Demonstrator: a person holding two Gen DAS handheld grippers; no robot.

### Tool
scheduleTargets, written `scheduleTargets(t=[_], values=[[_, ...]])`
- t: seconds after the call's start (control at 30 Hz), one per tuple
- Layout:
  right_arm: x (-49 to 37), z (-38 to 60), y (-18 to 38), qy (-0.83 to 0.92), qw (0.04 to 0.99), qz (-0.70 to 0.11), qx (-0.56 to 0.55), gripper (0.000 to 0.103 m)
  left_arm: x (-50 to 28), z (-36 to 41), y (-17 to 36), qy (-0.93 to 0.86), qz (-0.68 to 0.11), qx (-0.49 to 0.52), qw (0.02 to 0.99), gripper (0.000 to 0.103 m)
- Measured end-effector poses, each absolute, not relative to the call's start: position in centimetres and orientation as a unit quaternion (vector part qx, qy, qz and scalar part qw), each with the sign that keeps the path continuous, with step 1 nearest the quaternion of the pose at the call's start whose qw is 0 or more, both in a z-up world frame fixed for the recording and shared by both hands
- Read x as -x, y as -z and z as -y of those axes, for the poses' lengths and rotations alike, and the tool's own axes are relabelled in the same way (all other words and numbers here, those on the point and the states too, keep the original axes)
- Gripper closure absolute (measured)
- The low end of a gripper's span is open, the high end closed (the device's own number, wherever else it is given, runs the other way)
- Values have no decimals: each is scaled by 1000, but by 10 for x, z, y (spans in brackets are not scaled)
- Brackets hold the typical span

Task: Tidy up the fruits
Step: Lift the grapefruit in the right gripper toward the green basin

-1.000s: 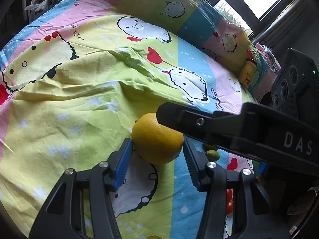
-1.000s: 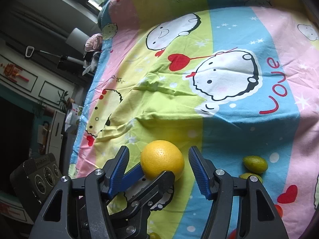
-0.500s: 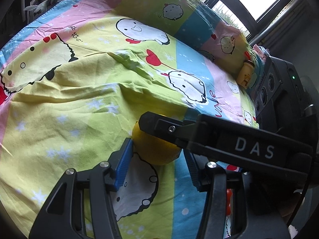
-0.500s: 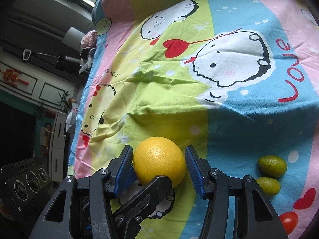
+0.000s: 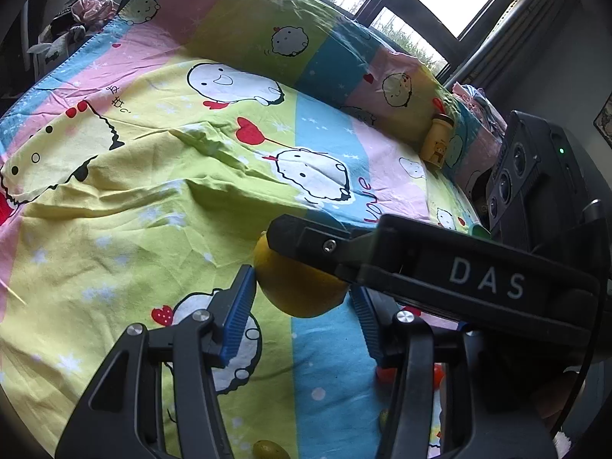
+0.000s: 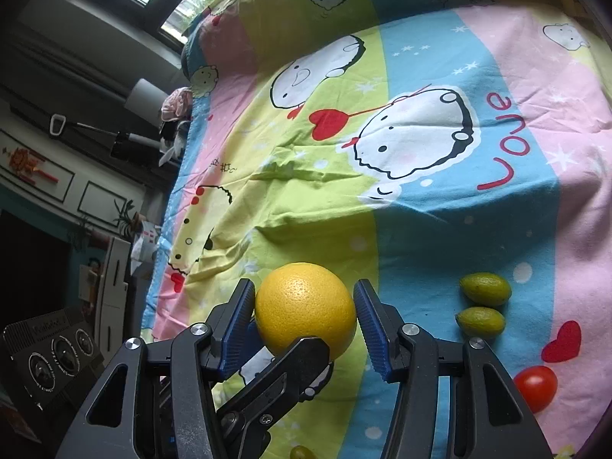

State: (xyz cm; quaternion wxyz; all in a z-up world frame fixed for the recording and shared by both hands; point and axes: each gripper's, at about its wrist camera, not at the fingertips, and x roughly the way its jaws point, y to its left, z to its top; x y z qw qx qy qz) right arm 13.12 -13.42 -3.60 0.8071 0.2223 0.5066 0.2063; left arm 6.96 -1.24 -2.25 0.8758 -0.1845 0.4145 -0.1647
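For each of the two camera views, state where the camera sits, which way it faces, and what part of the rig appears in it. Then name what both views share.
Left wrist: rides the left gripper, facing along its fingers over the bedsheet toward the window; its own blue-padded fingers show, with the right gripper crossing in front.
Right wrist: rides the right gripper, facing across the bedsheet; its own fingers and one left finger show.
Shared: the orange, framed between both sets of fingers.

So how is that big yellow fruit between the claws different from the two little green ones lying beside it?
The orange is round, yellow-orange and much bigger; the two limes are small, oval and green. The orange sits between the right gripper's open blue pads, while the limes lie free to its right, side by side. All rest on the cartoon bedsheet.
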Motion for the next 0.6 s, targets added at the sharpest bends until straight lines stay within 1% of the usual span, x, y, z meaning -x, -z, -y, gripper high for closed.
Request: scheduleTargets(t=[0.6], values=[[-58,173,-10,-154,860,-420,-244,47,-20,51,-17,247,-352,137,892,52]])
